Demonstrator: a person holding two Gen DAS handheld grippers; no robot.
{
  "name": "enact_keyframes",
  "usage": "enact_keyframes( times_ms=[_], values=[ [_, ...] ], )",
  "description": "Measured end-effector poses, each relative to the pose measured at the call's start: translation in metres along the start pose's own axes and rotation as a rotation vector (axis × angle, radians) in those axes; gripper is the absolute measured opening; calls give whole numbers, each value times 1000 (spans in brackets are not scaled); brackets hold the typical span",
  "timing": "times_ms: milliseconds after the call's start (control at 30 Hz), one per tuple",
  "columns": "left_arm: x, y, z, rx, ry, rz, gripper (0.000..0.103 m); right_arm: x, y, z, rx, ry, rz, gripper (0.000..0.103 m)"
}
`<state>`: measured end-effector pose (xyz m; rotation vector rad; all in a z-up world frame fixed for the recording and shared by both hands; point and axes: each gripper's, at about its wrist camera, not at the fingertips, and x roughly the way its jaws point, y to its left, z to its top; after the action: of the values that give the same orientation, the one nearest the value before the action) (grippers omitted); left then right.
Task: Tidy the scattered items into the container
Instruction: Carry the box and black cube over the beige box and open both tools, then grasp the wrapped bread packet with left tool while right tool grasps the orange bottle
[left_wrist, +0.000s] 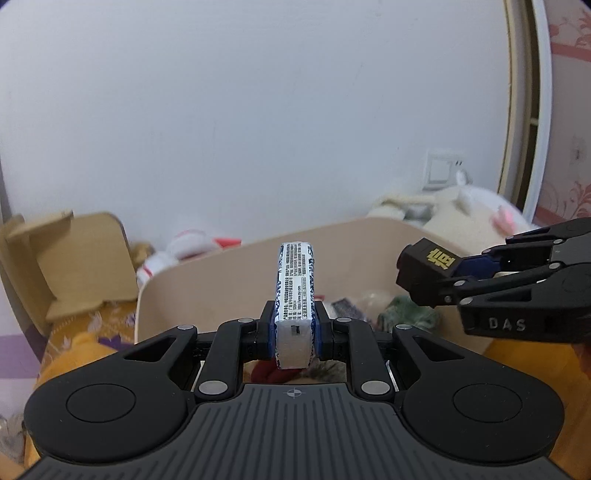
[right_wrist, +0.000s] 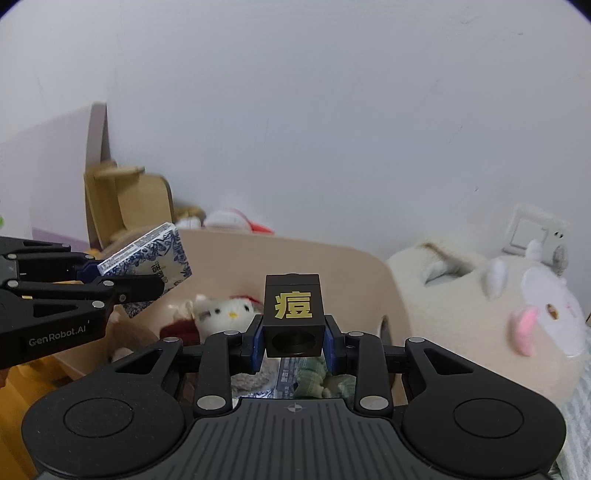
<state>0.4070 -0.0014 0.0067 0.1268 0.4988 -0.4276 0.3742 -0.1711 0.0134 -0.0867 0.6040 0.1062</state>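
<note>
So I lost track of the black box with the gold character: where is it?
Clamped in the right hand-held gripper, the black box sits above the beige bin.

Bedroom at home, plush toys (right_wrist: 491, 306), patterned bedding (left_wrist: 92, 325)

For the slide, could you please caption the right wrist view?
Right gripper holds a black box over the beige container.

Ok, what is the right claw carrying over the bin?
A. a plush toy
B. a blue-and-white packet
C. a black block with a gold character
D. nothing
C: the right claw is shut on the black block with a gold character, above the beige bin; the left claw has the packet.
</note>
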Motion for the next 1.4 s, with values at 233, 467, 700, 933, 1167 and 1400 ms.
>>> enact_keyframes(
  times_ms=[233,467,700,933,1167,1400],
  values=[
    [19,0,-12,20,70,0,19,22,3,-12,-10,55,1,29],
    [17,-2,-18,14,69,19,43,26,-1,-17,24,62,-8,41],
    [-17,-1,-16,-28,-8,32,71,-6,-4,-21,18,-5,-17,71],
    [-67,-5,-37,-33,-75,25,73,-55,-15,-53,87,-85,-50,97],
    [-106,-23,-75,26,-104,12,79,-84,-4,-94,100,-89,-104,103],
    [-118,-46,-105,110,-79,-79,80,-72,19,-114,66,-4,-103,103]
  ],
)
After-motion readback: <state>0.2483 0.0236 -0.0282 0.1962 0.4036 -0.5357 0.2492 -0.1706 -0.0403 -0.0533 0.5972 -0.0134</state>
